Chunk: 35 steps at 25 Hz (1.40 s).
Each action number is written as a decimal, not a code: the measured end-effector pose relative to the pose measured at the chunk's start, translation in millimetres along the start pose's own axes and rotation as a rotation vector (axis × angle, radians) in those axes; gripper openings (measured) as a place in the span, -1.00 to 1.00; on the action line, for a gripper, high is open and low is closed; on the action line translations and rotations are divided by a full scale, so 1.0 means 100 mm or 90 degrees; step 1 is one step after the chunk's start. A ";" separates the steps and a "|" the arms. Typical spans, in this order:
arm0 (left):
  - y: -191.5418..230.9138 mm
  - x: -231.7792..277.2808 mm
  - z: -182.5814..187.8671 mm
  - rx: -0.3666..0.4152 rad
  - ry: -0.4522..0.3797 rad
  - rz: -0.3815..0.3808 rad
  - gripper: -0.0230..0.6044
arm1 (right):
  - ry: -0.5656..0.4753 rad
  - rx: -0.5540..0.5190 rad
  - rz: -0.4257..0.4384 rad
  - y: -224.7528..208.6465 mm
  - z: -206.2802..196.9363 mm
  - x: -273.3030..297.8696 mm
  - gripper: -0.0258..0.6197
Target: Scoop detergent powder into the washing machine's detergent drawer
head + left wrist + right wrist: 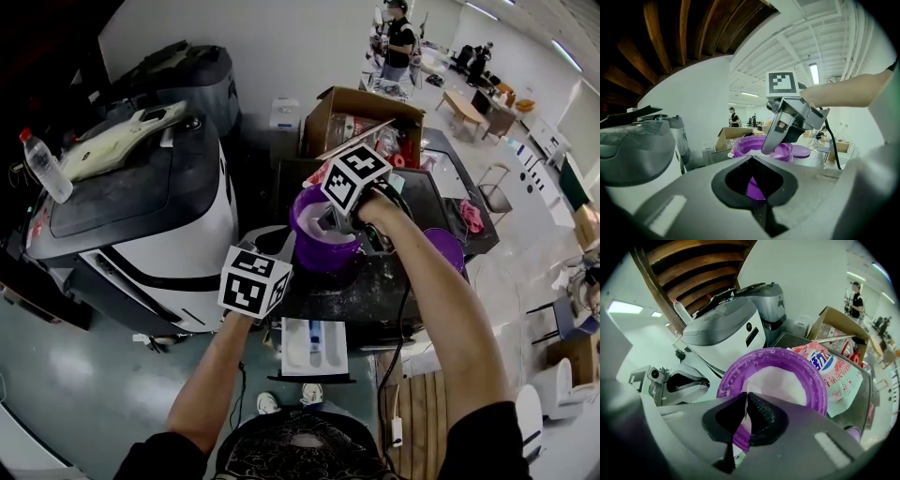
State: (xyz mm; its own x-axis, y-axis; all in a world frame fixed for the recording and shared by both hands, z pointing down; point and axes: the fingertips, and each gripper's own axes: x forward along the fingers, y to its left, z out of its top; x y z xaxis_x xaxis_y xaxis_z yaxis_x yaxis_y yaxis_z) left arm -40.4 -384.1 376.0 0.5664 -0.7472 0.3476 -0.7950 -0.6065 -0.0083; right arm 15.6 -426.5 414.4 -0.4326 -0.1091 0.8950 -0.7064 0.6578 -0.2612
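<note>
Head view: the purple tub (305, 214) stands on the dark table (375, 291); the right tool (342, 225) dips into it; the left tool (279, 255) sits just beside its wall; the white detergent drawer (314, 349) juts out below the table edge; left gripper view: its jaws are together, holding nothing; right gripper view: its jaws clamp a thin purple scoop handle (739, 432) over the white detergent powder (780, 380) in the tub.

White walls (281, 37); glossy grey floor (56, 375); ceiling strip lights (814, 73).
</note>
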 end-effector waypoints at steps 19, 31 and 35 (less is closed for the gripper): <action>-0.14 0.08 0.04 0.002 -0.007 -0.022 -0.93 | -0.238 0.202 0.151 0.00 0.13 -0.35 -0.81; -0.21 0.00 0.11 0.008 -0.020 -0.042 -0.93 | -0.369 0.322 0.254 0.11 0.08 -0.60 -0.81; -0.24 -0.04 0.11 0.017 -0.026 -0.051 -0.93 | -0.424 0.369 0.280 0.13 0.00 -0.67 -0.81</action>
State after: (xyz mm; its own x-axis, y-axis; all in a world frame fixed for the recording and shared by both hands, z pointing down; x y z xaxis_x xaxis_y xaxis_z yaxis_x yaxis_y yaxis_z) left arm -21.0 -369.4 364.6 0.6370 -0.7057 0.3103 -0.7409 -0.6716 -0.0064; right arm 35.3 -410.9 351.4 -0.8238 -0.4566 0.3361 -0.4958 0.2928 -0.8176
